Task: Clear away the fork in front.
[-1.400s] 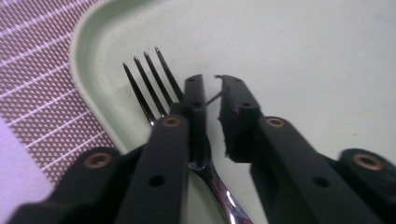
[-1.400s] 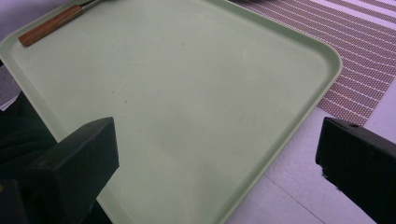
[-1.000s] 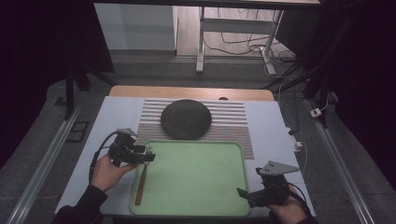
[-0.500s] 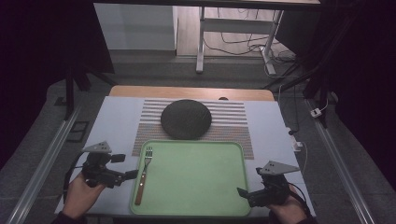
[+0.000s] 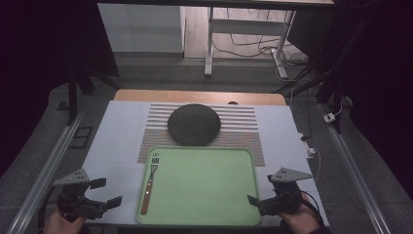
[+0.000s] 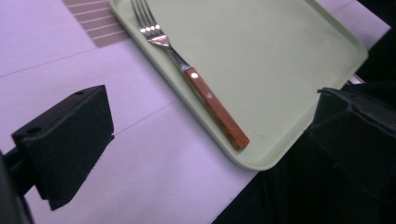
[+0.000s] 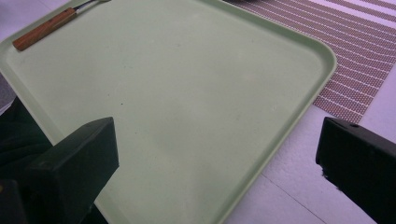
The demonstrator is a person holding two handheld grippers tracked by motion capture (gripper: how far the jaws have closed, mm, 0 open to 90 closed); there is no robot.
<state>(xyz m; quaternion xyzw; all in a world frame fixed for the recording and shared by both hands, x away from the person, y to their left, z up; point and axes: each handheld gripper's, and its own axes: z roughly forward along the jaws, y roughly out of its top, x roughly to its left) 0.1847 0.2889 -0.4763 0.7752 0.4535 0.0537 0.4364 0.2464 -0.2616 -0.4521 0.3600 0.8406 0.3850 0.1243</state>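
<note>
A fork with a wooden handle (image 5: 149,187) lies along the left side of the green tray (image 5: 209,185), tines pointing away from me. My left gripper (image 5: 106,192) sits by the table's front left corner, left of the tray and apart from the fork. Its jaws have just been opening and stand open with nothing between them. In the left gripper view the fork (image 6: 196,84) lies ahead on the tray (image 6: 280,51). My right gripper (image 5: 254,201) rests at the tray's front right corner, open and holding nothing. The right gripper view looks across the bare tray (image 7: 196,93).
A dark round plate (image 5: 194,124) sits on a striped placemat (image 5: 243,127) just behind the tray. The placemat's corner (image 7: 355,60) lies beyond the tray. The pale table top (image 5: 117,141) ends close to both hands at the front edge.
My left gripper has pulled away from the fork at the tray's left edge, moving left and toward the front corner with its jaws spreading. The fork stays on the tray. The right gripper has not moved.
</note>
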